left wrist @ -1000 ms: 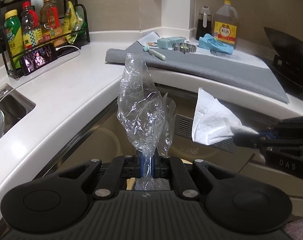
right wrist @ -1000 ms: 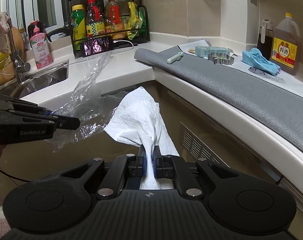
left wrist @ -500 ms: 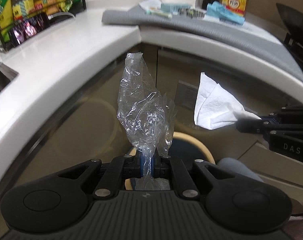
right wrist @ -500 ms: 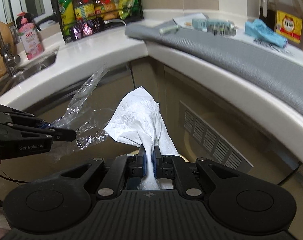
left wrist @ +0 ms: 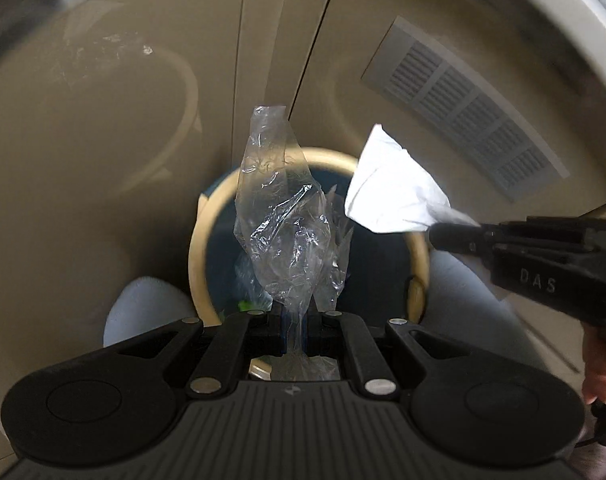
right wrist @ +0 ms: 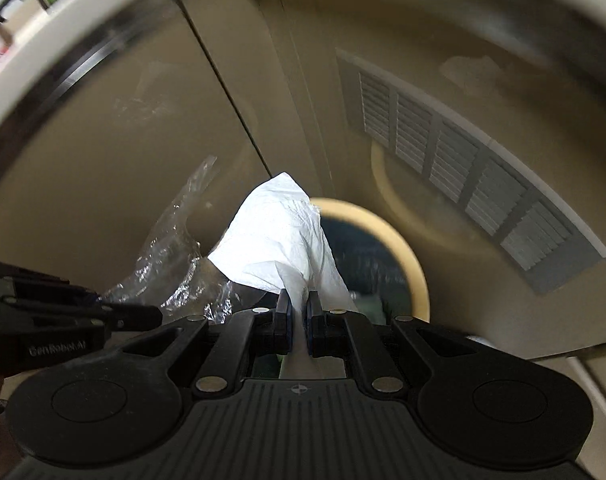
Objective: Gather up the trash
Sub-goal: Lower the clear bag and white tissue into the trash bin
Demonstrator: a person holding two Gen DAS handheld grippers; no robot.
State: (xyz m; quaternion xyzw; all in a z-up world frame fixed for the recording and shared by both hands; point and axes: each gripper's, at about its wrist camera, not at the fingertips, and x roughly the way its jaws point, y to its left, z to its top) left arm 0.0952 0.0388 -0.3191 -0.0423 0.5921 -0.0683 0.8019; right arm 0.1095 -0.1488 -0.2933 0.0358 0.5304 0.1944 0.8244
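Clear plastic wrap [left wrist: 287,224] pinched in closed left gripper [left wrist: 295,332], hanging over bin [left wrist: 197,256] mouth; white paper towel [right wrist: 279,240] clamped in closed right gripper [right wrist: 297,320], just beside wrap, above bin rim; step: carry-to-bin, drop pending; next: centre both over opening, then open jaws; wrap may cling to pads.

The left gripper [left wrist: 295,330] points steeply down with the plastic wrap [left wrist: 281,224] pinched between its jaws, sticking out ahead of it. Directly beyond the wrap, below the gripper, sits the trash bin [left wrist: 197,252], in front of the cabinet door [left wrist: 103,140]. To the gripper's right, the right gripper [right wrist: 299,320] clamps the paper towel [right wrist: 275,240], which hangs over the bin's near-right rim. A vent grille [left wrist: 463,108] lies ahead and to the right, on the cabinet face.
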